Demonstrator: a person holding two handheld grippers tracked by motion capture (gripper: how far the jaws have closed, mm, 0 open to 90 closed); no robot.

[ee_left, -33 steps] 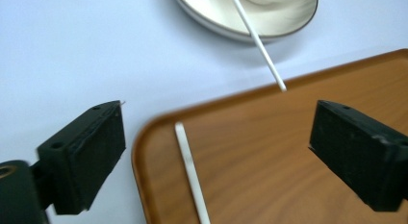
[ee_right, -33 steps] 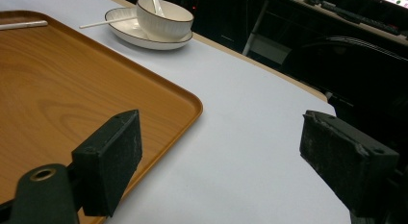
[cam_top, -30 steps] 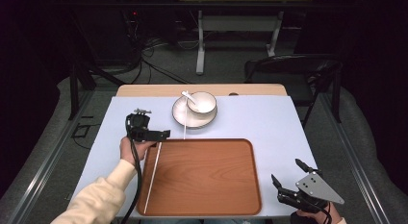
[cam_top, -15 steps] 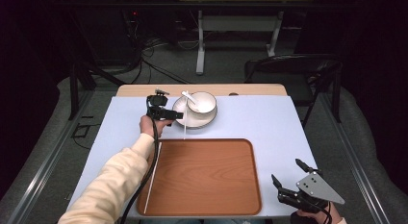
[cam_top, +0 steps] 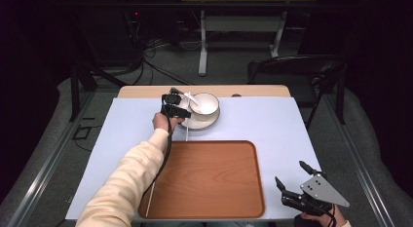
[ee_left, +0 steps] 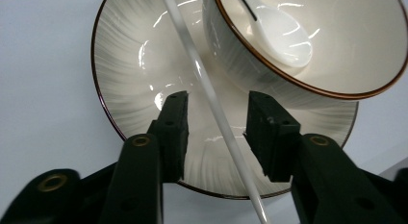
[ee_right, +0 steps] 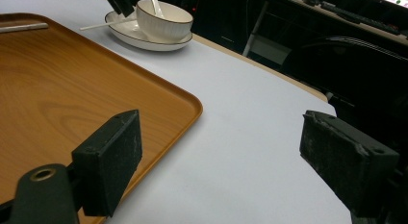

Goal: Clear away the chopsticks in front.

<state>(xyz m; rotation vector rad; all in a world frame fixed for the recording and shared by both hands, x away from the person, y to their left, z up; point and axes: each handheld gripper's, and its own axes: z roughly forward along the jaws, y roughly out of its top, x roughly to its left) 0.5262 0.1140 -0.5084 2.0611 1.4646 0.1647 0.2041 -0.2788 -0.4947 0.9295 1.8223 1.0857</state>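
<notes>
Since the earlier frame, the left gripper (cam_top: 181,109) has travelled from beside the tray (cam_top: 204,180) to the plate (ee_left: 144,65) at the far side of the table (cam_top: 272,124), and its jaws have just been closing. They now stand partly open, one on each side of a thin white stick (ee_left: 211,99) that lies across the plate beside the bowl (ee_left: 332,51); the pads do not yet touch it. A spoon (ee_left: 284,31) rests in the bowl. The right gripper (ee_right: 221,161) rests wide open and empty near the tray's near right corner. To grip well, the stick should be centred between the pads, and the jaws closed gently without pressing the plate or nudging the bowl.
</notes>
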